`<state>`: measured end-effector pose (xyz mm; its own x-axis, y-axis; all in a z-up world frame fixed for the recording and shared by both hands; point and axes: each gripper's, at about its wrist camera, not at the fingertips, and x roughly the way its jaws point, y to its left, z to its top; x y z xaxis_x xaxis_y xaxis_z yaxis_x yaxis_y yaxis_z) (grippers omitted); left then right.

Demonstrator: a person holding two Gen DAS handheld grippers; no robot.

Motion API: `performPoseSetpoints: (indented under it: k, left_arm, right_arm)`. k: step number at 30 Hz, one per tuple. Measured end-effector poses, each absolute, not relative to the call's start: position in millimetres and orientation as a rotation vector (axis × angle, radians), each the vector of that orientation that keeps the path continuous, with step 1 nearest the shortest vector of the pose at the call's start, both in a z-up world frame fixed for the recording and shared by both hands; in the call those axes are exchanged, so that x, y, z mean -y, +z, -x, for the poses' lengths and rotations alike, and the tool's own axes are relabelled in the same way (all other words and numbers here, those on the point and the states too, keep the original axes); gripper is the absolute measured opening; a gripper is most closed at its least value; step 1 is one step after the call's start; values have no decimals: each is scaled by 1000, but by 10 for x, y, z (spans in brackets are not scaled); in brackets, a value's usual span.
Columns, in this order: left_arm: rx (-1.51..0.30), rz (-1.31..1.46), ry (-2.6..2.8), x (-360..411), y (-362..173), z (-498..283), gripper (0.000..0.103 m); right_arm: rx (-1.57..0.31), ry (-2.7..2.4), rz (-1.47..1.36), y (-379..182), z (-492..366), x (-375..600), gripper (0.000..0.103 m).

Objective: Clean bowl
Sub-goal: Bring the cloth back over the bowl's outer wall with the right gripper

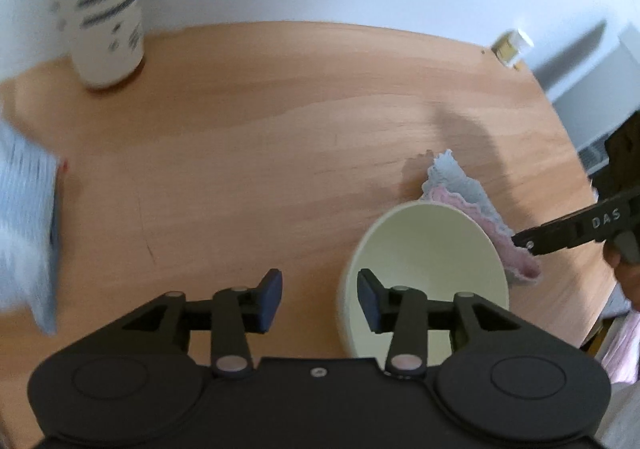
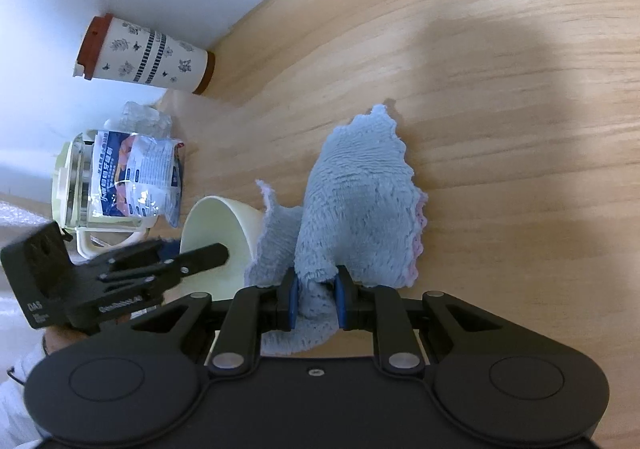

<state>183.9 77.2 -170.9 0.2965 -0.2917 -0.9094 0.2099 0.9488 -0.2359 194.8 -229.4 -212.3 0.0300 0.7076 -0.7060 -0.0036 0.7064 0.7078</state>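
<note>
- Left gripper (image 1: 319, 299): jaws parted, nothing pinched; one blue pad sits over the near rim of the cream bowl (image 1: 424, 281), the other outside it.
- Bowl rests unheld on the wooden table (image 1: 260, 153), near-right in the left wrist view, leaning against the cloth.
- Right gripper (image 2: 313, 299): clamped on the blue-and-pink microfibre cloth (image 2: 356, 205).
- Risk: a wipe now likely shoves the loose bowl (light, probably) toward the table edge.
- Risk: trailing cloth drags across the table instead of the bowl's inside.

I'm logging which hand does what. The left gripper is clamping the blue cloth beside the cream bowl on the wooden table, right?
No: the right gripper clamps the blue cloth, as the right wrist view shows. The cloth does lie beside the cream bowl on the wooden table.
</note>
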Motion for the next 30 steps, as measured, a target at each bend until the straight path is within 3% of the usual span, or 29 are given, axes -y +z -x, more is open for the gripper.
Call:
performPoseSetpoints:
  k: [7, 9, 18, 20, 24, 30]
  left_arm:
    - [-1238, -148, -520, -414, -1723, -2112, 44]
    - [-1225, -196, -548, -324, -1736, -2138, 56]
    - [-1259, -322, -689, -143, -1805, -2192, 58]
    - [-1275, -329, -721, -148, -1805, -2226, 54]
    - [-1311, -383, -782, -84, -1827, -2240, 28]
    - [-1278, -419, -789, -112, -1794, -2144, 27]
  right_arm:
    - [-1385, 553, -723, -2031, -1949, 2492, 22]
    - [-1365, 531, -762, -2017, -1942, 2566, 22]
    - [-1324, 482, -846, -1990, -1840, 2750, 22]
    - [-1321, 478, -851, -1987, -1821, 2770, 22]
    - [-1319, 478, -867, -1992, -1806, 2774, 22]
    - [-1324, 490, -855, -1965, -1786, 2749, 22]
